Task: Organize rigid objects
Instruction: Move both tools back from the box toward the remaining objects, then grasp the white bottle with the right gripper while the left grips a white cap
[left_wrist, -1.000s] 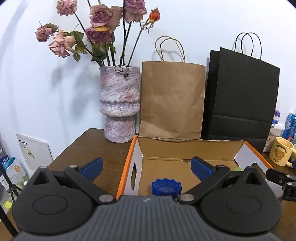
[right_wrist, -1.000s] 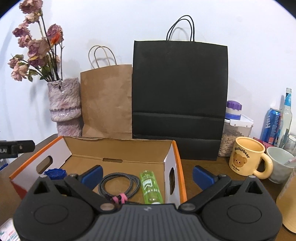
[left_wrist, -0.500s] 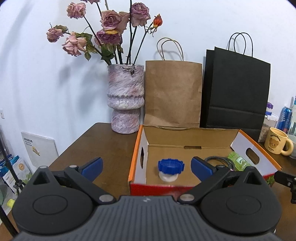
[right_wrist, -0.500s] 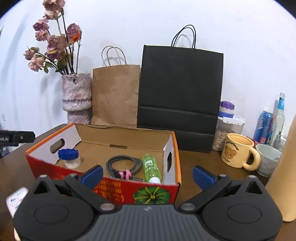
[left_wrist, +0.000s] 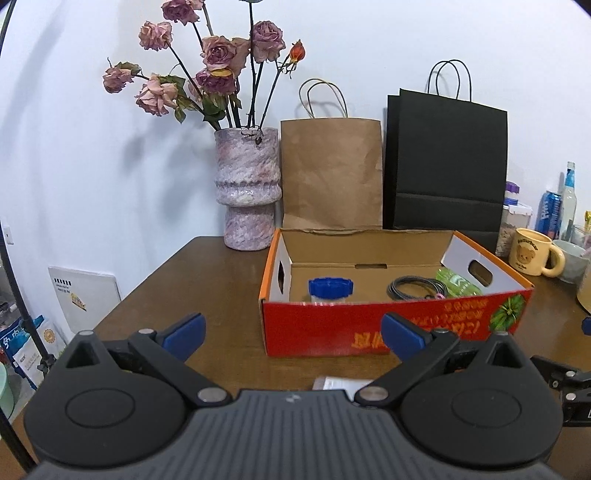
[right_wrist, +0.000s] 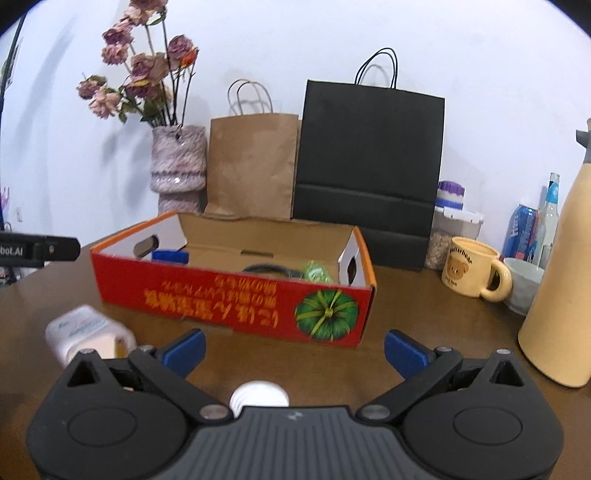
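A red cardboard box (left_wrist: 399, 325) (right_wrist: 236, 299) with orange rims stands open on the brown table. Inside it are a blue-capped jar (left_wrist: 330, 290) (right_wrist: 170, 256), a coiled black cable (left_wrist: 415, 288) (right_wrist: 271, 270) and a green bottle (left_wrist: 456, 285) (right_wrist: 316, 272). My left gripper (left_wrist: 291, 332) is open in front of the box with nothing between its fingers. My right gripper (right_wrist: 293, 345) is open too, before the box's right end. On the table lie a white bottle (right_wrist: 86, 332) to the left and a white round object (right_wrist: 258, 397) just under the right gripper. A flat packet (left_wrist: 341, 384) peeks out below the left gripper.
A vase of dried roses (left_wrist: 251, 188), a brown paper bag (left_wrist: 330, 173) and a black paper bag (left_wrist: 447, 166) stand against the wall behind the box. A yellow bear mug (right_wrist: 471, 267), a pale bowl (right_wrist: 522, 278), a tall beige bottle (right_wrist: 559, 291), cans and jars crowd the right side.
Both grippers have drawn back from over the box toward the table's front edge. The box's red front, the white bottle and the round white object have come into view.
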